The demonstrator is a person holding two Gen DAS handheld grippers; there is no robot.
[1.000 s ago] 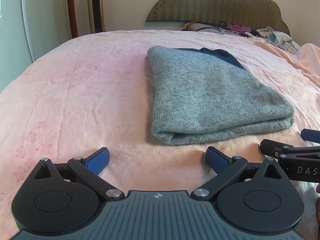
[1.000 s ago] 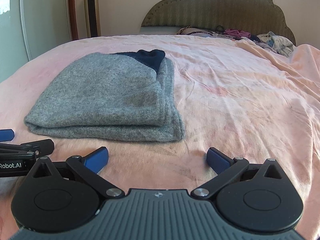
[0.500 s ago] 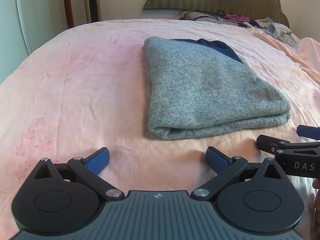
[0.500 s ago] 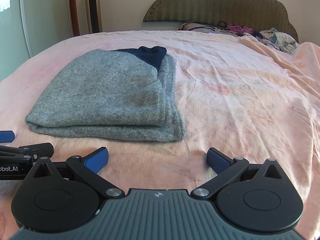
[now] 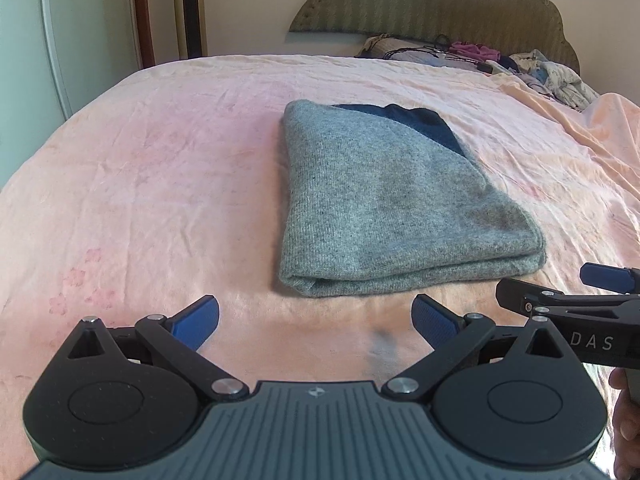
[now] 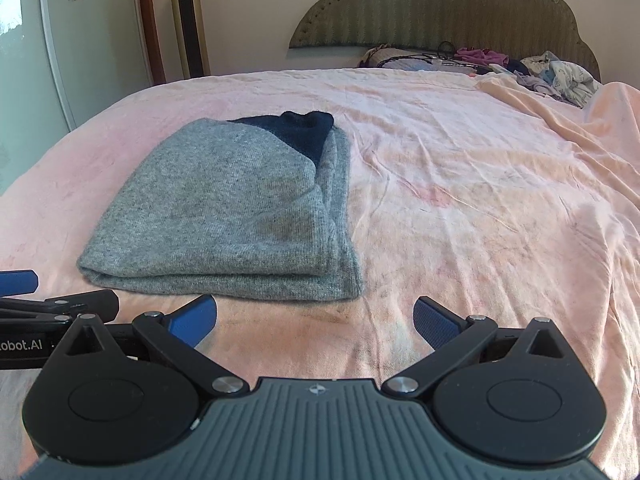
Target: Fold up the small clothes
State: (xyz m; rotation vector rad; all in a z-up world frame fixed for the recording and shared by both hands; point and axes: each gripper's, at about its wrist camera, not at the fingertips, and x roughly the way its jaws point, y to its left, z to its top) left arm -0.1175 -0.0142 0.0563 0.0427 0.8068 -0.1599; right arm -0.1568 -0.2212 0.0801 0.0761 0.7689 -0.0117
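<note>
In the left wrist view, the left gripper (image 5: 316, 316) is spread wide with nothing between its blue pads, low over the pink bedsheet (image 5: 160, 200). The folded grey sweater (image 5: 392, 204) lies flat on the sheet just ahead and slightly right of the fingers, apart from them, with a dark navy part showing at its far end. The right gripper (image 5: 560, 292) pokes in from the right edge, near the sweater's near corner, and part of a hand (image 5: 624, 420) shows behind it. A pile of clothes (image 5: 520, 64) sits by the headboard (image 5: 440, 4).

In the right wrist view, the right gripper (image 6: 316, 316) is likewise released and empty. The sweater (image 6: 224, 212) lies ahead to the left, its near fold just beyond the left pad, not touching. The left gripper (image 6: 40, 300) enters from the left edge
</note>
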